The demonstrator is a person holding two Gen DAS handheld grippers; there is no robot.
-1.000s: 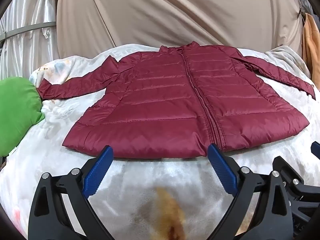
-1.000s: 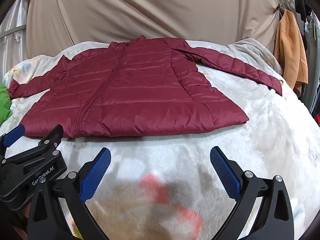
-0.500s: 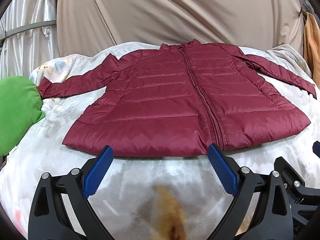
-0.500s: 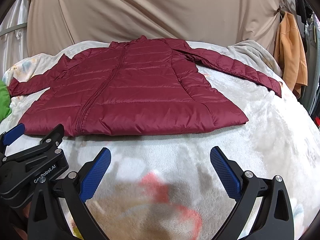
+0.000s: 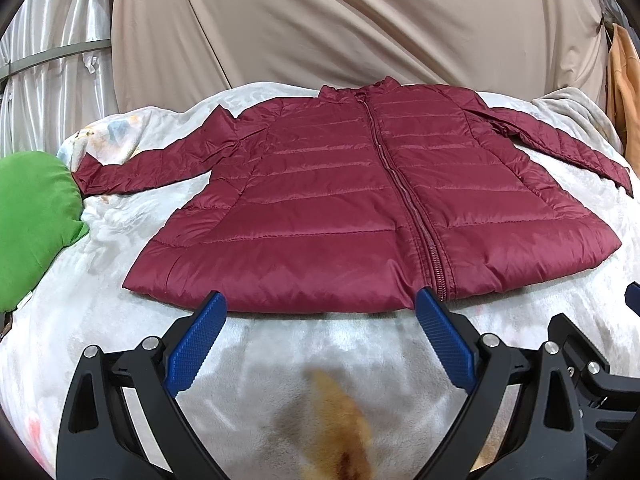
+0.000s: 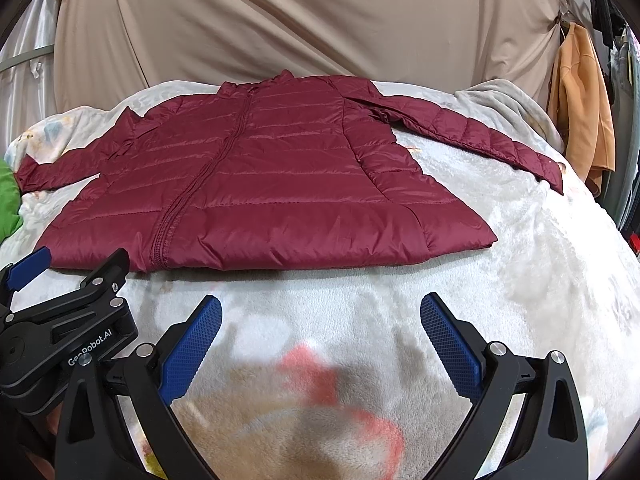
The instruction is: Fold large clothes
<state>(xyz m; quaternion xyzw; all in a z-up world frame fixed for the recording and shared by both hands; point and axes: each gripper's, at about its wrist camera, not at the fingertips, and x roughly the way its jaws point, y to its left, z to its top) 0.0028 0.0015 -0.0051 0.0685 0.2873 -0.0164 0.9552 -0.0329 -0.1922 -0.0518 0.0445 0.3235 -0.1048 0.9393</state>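
- Ahead of both our grippers, a maroon quilted puffer jacket (image 5: 360,208) lies flat, front up and zipped, on a pale fleece blanket (image 6: 520,280), sleeves spread out to either side.
- Our left gripper (image 5: 320,312) is spread wide, its blue pads just short of the hem.
- Our right gripper (image 6: 320,320) is equally spread and empty, hovering nearer than the hem.
- Left of the left gripper sits a green cushion (image 5: 32,216).
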